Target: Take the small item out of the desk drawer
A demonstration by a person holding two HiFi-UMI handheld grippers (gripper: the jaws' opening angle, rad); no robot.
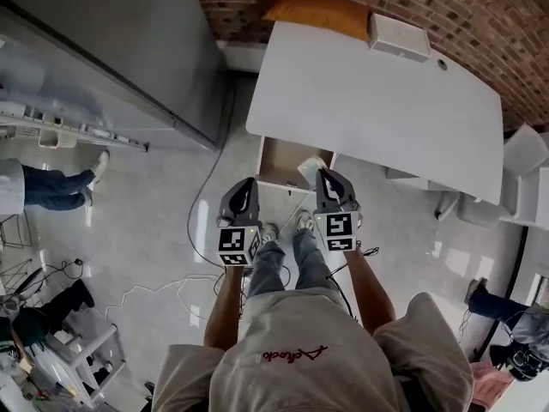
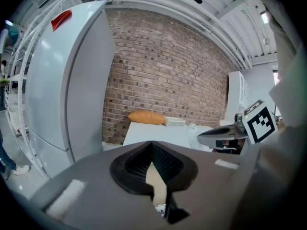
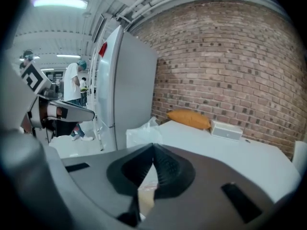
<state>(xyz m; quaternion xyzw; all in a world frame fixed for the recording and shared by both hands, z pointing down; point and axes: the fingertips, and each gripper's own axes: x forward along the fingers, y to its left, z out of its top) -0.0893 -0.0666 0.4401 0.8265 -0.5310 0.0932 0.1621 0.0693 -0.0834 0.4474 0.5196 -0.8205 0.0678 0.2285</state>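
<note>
Two grey hand-held two-jaw grippers were in view: the left gripper point(image 1: 243, 183) and the right gripper point(image 1: 327, 175). There was one white rectangular desk point(image 1: 386, 101) with one open beige-lined drawer point(image 1: 279, 157). On the desk lay one orange cushion point(image 1: 317, 11) and one flat white box point(image 1: 399, 35). One crumpled clear plastic bag point(image 1: 310, 168) showed, and one tall white cabinet point(image 1: 129, 50). Bystanders numbered two: the left bystander point(image 1: 51, 185) and the right bystander point(image 1: 506, 309).

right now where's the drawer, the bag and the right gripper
drawer point(image 1: 279, 160): head view, on its bare bottom
bag point(image 3: 139, 134): right gripper view, on its crumpled middle
right gripper point(image 1: 327, 175): head view, at its closed tips
</note>
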